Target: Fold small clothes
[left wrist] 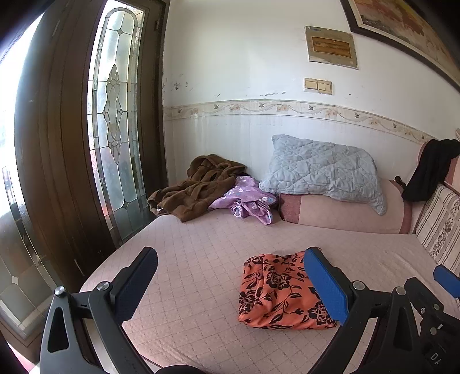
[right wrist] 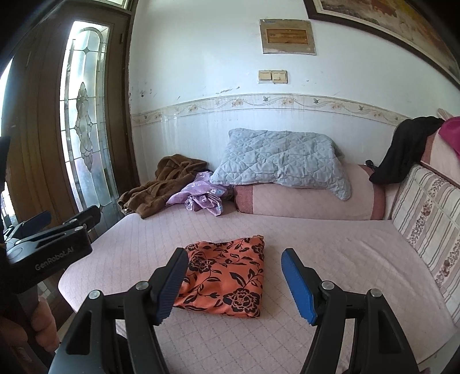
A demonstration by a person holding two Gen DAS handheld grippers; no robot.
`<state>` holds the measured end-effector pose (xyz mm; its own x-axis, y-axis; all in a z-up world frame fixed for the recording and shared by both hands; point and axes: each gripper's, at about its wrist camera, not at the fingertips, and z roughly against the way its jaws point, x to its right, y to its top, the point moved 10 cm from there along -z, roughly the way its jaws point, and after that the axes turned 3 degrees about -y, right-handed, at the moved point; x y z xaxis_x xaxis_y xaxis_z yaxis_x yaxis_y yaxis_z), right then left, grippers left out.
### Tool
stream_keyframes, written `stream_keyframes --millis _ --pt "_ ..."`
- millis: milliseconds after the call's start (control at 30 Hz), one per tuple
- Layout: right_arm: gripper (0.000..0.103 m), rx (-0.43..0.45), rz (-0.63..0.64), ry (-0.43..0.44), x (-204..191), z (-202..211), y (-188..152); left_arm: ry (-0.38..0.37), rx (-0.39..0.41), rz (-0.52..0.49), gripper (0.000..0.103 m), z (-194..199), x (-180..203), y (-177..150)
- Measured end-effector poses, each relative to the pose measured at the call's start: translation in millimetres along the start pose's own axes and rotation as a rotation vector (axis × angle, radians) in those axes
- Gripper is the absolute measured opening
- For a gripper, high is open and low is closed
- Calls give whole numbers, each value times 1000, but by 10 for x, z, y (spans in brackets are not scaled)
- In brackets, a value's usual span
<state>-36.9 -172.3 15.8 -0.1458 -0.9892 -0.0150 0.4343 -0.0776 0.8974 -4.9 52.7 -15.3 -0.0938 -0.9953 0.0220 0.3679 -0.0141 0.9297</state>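
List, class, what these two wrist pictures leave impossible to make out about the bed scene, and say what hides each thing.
- Orange floral cloth: its right edge, left wrist view, hidden behind the left gripper's blue pad.
- Its near left corner, right wrist view, behind the right gripper's dark finger.
- Wall plaque: lettering too small, both views.
- Framed picture: cut off by the top edge.
- Purple garment: partly tucked behind the grey pillow.

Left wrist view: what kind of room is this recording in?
Probably a bedroom or sitting room at home: a padded daybed with a quilted pillow, loose clothes heaped by the wall, and a leaded-glass door.
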Motion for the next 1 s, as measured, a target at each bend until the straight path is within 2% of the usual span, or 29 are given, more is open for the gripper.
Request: stream_keyframes --millis 1000 --pt "71 -5 26 4 -200 23 -7 25 -3 31 101 43 -165 -26"
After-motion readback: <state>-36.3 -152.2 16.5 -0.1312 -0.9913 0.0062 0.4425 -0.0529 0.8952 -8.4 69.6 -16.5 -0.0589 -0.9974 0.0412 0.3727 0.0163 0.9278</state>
